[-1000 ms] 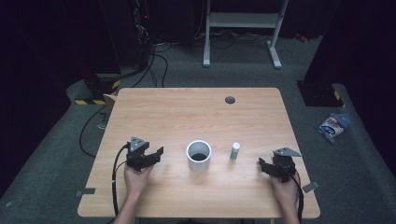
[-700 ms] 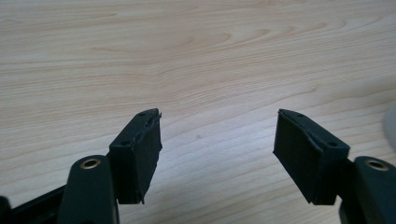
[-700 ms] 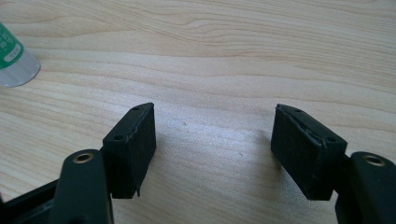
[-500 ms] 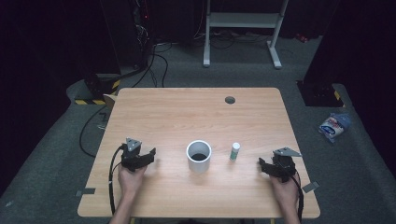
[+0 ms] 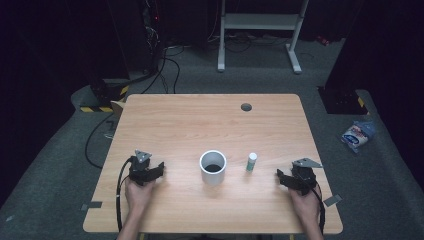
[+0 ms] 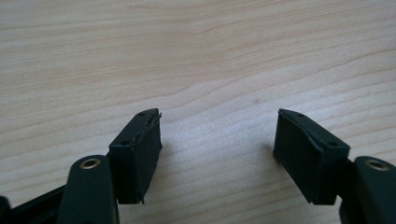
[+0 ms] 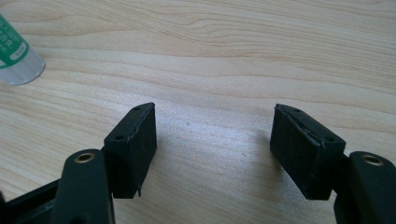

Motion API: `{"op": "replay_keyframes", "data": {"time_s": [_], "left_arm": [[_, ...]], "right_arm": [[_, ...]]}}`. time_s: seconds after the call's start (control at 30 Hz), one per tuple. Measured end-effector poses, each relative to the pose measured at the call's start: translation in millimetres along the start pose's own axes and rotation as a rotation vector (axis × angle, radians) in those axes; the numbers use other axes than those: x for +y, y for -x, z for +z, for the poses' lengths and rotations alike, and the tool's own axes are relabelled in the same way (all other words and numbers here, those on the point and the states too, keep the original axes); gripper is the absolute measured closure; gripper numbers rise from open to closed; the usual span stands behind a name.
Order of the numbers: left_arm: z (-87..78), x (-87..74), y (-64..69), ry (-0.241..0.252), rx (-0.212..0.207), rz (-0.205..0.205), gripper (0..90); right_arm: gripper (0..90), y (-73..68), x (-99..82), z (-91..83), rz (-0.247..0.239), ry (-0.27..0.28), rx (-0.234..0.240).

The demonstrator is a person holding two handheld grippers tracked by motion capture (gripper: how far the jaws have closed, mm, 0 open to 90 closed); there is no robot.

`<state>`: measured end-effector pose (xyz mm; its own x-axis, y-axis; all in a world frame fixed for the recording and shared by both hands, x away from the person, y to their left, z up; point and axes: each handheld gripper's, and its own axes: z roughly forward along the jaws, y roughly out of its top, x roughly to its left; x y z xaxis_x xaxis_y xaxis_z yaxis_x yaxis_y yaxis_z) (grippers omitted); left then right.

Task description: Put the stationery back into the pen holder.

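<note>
Container: white cylindrical cup [image 5: 213, 167], upright mid-worktop [image 5: 200, 120], inside dark.
Beside it: small white green-labelled bottle [image 5: 251, 162].
Left claw [image 5: 159, 170]: apart, empty.
Right claw [image 5: 281, 177]: apart, empty.

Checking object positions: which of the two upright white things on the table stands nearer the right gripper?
The small bottle with the green label, standing between the wider open cup and the right gripper.

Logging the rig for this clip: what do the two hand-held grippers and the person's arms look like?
Both grippers are black. The left gripper and right gripper each carry a grey three-cornered plate on top and trail a black cable. Up close, the jaws end in blocky black pads fixed with brass-coloured rivets. The forearms are bare, no sleeves.
</note>
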<state>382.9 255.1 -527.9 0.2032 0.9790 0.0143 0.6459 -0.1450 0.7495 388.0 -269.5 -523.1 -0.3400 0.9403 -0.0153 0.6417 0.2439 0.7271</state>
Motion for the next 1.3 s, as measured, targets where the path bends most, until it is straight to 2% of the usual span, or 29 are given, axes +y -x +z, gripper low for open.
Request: {"op": "replay_keyframes", "data": {"time_s": [0.07,0.37,0.47,0.53,0.73,0.87,1.07,1.3], "left_arm": [[-0.8,-0.7,-0.6,-0.003,0.000,-0.009,31.1],[-1.1,-1.1,-0.2,-0.007,-0.011,0.005,28.9],[-1.0,-1.1,-0.2,-0.007,-0.013,0.005,28.3],[-1.0,-1.1,-0.2,-0.007,-0.013,0.005,28.3],[-1.0,-1.1,-0.2,-0.007,-0.012,0.005,28.3],[-1.2,-1.2,-0.1,-0.008,-0.011,0.006,28.2],[-1.2,-1.2,-0.2,-0.008,-0.011,0.006,28.2],[-1.1,-1.2,-0.2,-0.007,-0.012,0.005,28.2]], "right_arm": [[32.6,-0.1,0.0,-0.2,-0.001,-0.002,0.000],[35.4,-5.0,-2.7,-3.5,-0.014,0.004,0.007],[37.0,-8.5,-2.6,-5.7,-0.036,-0.010,0.033],[37.3,-10.3,-2.6,-7.1,-0.034,-0.017,0.056],[38.9,-20.0,-4.7,-16.0,-0.026,0.010,0.127],[40.8,-29.5,-6.6,-17.4,-0.045,0.012,0.171],[44.1,-42.3,-5.9,-19.7,-0.048,0.032,0.229],[45.5,-54.9,-0.7,-18.8,-0.085,0.038,0.243]]}}
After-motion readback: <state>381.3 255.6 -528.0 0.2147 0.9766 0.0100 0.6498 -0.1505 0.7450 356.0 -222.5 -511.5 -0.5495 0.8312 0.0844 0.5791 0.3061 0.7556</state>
